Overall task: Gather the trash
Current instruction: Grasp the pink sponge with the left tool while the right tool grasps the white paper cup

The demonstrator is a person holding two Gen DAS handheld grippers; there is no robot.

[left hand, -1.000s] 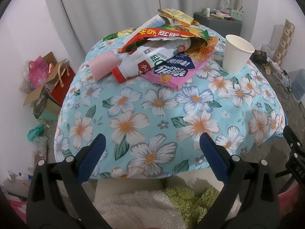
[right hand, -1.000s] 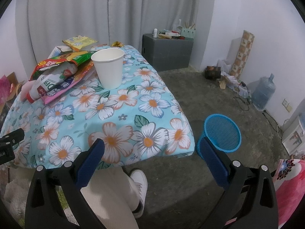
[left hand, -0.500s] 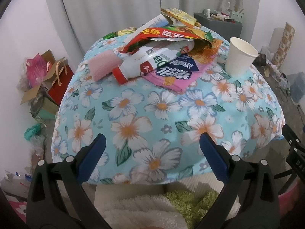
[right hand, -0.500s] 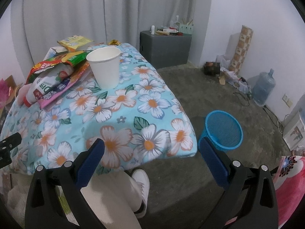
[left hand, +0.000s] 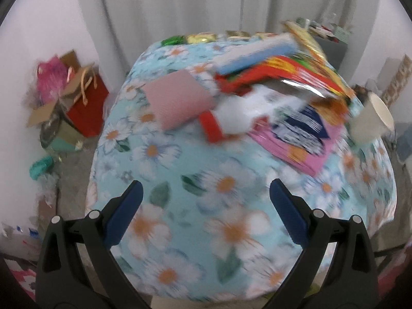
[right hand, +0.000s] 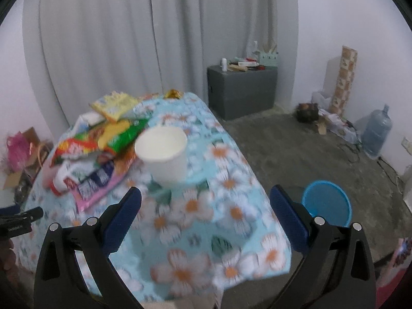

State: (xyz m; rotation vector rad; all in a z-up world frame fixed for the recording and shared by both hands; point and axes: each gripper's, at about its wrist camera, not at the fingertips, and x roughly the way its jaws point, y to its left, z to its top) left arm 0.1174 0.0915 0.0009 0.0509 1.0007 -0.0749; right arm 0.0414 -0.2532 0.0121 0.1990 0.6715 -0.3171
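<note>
A pile of trash lies on the flower-patterned table [left hand: 206, 206]: a white bottle with a red cap [left hand: 226, 118], a pink wrapper [left hand: 296, 141], red and yellow snack bags [left hand: 278, 74] and a pink pad [left hand: 177, 103]. A white paper cup [right hand: 163, 154] stands upright by the pile; it also shows in the left wrist view [left hand: 370, 118]. My left gripper [left hand: 206, 221] is open and empty above the near table. My right gripper [right hand: 206, 221] is open and empty, a short way before the cup. A blue bin [right hand: 327, 203] stands on the floor to the right.
A red bag and boxes [left hand: 77, 108] clutter the floor left of the table. A grey cabinet [right hand: 242, 90] stands at the back wall, a water jug [right hand: 377, 134] and cables at the right. Grey curtains hang behind the table.
Both grippers have moved forward over the table toward the pile and cup, which now look larger and blurred. Both stay open and empty.
</note>
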